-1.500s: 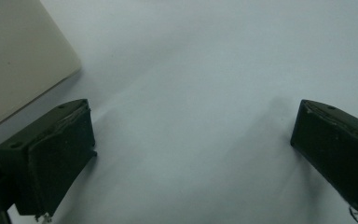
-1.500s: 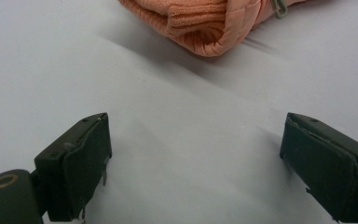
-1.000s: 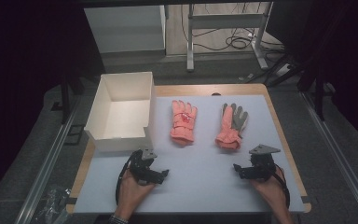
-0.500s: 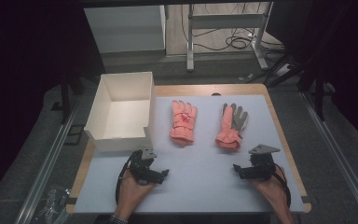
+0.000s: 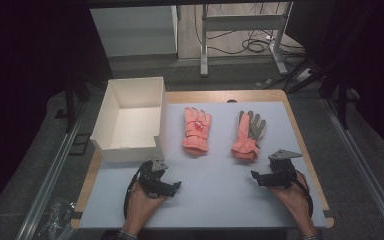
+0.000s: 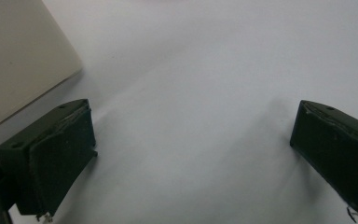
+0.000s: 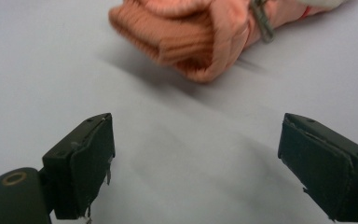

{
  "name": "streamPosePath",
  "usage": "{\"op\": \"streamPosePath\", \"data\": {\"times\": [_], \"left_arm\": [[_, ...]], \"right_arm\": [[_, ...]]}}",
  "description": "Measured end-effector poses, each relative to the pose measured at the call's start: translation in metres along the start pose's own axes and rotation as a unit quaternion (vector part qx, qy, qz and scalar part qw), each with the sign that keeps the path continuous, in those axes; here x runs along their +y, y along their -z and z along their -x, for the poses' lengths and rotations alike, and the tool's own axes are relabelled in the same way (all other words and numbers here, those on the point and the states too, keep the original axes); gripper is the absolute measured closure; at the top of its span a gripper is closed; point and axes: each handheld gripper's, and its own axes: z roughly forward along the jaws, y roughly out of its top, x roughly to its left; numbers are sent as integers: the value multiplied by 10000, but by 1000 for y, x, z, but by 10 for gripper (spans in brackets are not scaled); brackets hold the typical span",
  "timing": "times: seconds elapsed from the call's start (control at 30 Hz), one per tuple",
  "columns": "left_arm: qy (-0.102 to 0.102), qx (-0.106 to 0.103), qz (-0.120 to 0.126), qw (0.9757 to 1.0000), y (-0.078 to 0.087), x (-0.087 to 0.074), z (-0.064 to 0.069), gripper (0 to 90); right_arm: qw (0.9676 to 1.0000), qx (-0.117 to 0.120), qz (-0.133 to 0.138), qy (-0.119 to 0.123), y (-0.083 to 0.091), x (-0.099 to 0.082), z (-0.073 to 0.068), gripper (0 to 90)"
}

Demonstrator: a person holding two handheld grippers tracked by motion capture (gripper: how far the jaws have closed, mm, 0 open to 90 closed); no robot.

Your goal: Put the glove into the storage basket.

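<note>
Resting low on the pale grey table mat [image 5: 215,190], the right gripper [image 5: 261,178] had its 2 jaws spread wide, nothing between them. Just ahead of its fingertips [image 7: 91,158], not touching, lay the ribbed cuff of the salmon-pink knitted glove with the grey palm [image 5: 246,135]. The left gripper [image 5: 172,186] sat equally agape beside the white cardboard box [image 5: 111,112], with a second salmon-pink glove [image 5: 196,130] farther off.
</note>
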Motion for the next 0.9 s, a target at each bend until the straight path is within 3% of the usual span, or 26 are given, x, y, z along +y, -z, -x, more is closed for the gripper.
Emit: {"op": "streamPosePath", "data": {"times": [0.27,0.57,0.8,0.9], "left_arm": [[1,0,0,10000,0,0,0,1],[2,0,1,10000,0,0,0,1],[2,-1,2,10000,0,0,0,1],[0,0,1,10000,0,0,0,1]], "right_arm": [[9998,55,182,-64,7,23,7,150],[9993,29,360,24,11,50,13,229],[9993,58,367,8,3,71,24,291],[9993,-116,357,3,-4,79,29,298]]}}
